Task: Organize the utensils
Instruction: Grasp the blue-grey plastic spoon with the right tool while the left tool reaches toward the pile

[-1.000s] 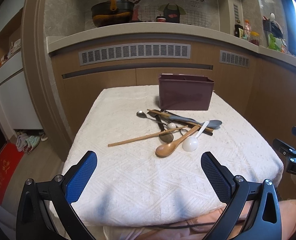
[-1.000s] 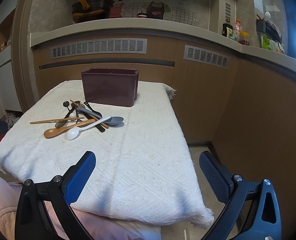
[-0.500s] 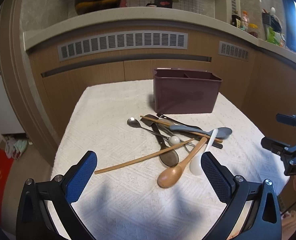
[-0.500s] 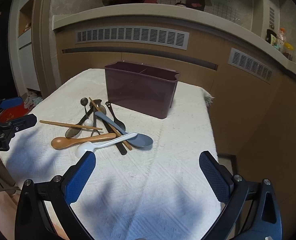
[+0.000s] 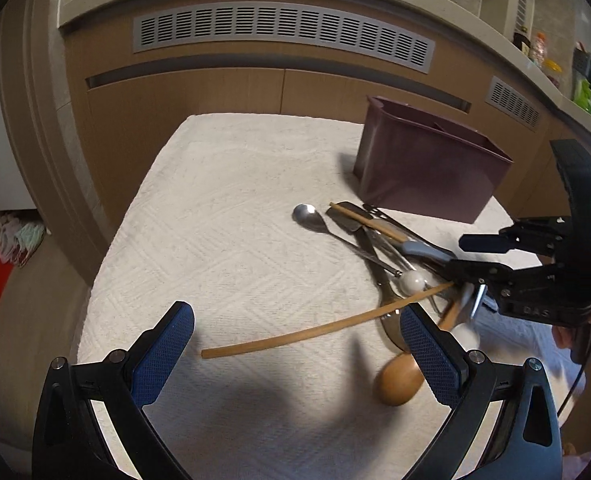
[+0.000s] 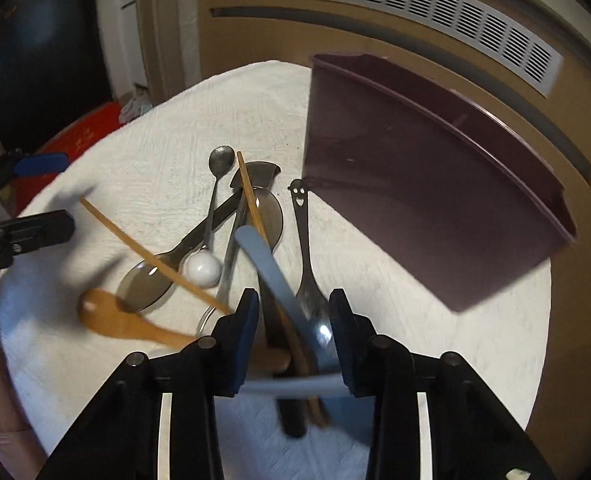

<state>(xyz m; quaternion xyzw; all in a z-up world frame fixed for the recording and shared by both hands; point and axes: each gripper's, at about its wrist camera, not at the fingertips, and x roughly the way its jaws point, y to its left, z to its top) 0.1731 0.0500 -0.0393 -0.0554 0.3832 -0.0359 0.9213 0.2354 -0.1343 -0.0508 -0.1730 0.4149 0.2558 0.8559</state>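
The blue-grey spoon [image 6: 271, 276] lies atop the utensil pile [image 6: 215, 248] on the towel-covered worktop [image 5: 231, 216], at seven o'clock from the maroon caddy [image 6: 415, 208]. The right gripper [image 6: 291, 320] has its jaws closing around its handle, the wooden and black handles alongside; best to pinch the spoon alone. The left gripper [image 5: 295, 344] hangs released. "DAS" shows on the right gripper.

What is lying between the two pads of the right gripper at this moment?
In the right wrist view, the closing right gripper has several overlapping handles between its pads, among them the blue-grey spoon and a dark utensil.
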